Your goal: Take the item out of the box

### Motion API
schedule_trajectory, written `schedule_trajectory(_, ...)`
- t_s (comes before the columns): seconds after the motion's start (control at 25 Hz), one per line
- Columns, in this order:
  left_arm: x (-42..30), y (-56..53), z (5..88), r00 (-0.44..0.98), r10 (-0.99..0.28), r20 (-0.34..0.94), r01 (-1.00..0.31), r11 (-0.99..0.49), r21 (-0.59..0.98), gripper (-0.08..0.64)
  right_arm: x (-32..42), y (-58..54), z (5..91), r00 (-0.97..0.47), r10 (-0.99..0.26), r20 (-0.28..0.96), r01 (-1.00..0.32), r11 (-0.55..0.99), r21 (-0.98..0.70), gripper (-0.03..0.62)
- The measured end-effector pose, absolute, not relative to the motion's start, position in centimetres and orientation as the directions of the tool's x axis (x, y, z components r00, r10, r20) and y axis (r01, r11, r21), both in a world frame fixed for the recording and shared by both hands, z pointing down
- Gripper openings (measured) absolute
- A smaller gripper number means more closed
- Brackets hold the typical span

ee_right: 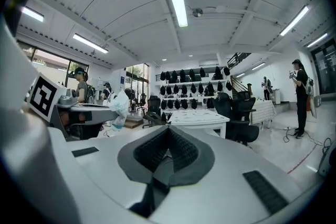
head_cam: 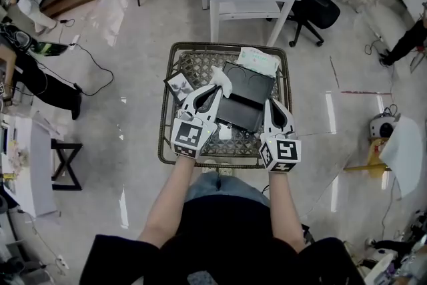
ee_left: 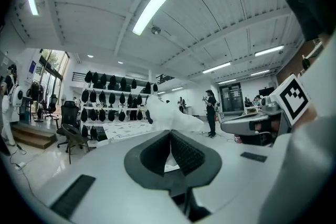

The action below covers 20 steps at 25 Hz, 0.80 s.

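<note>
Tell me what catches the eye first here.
The left gripper is shut on a crumpled white wrapping and holds it by the far left corner of the black box on the woven table. The right gripper is shut and empty at the box's right side.

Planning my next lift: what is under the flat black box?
Only the woven wicker tray shows around the flat black box. A pale green-and-white packet lies at its far edge. Anything beneath the box is covered by it.

2 white grippers (head_cam: pixel 215 91) (head_cam: pixel 272 105) (black sleeves (head_cam: pixel 117 257))
</note>
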State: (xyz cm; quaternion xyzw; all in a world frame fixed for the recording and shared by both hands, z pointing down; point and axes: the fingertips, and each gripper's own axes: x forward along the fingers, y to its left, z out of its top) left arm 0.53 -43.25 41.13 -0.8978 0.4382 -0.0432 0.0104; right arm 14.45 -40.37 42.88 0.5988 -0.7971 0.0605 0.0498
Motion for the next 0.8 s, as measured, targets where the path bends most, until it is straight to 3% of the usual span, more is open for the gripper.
schedule_trajectory(0.8,0.30,-42.50,41.86,0.617,-0.782,0.086,-0.781,-0.622,-0.047,0.021,14.10,-39.75,43.20,-0.269,-0.949,0.162,-0.963,0.266,-0.041,0.002)
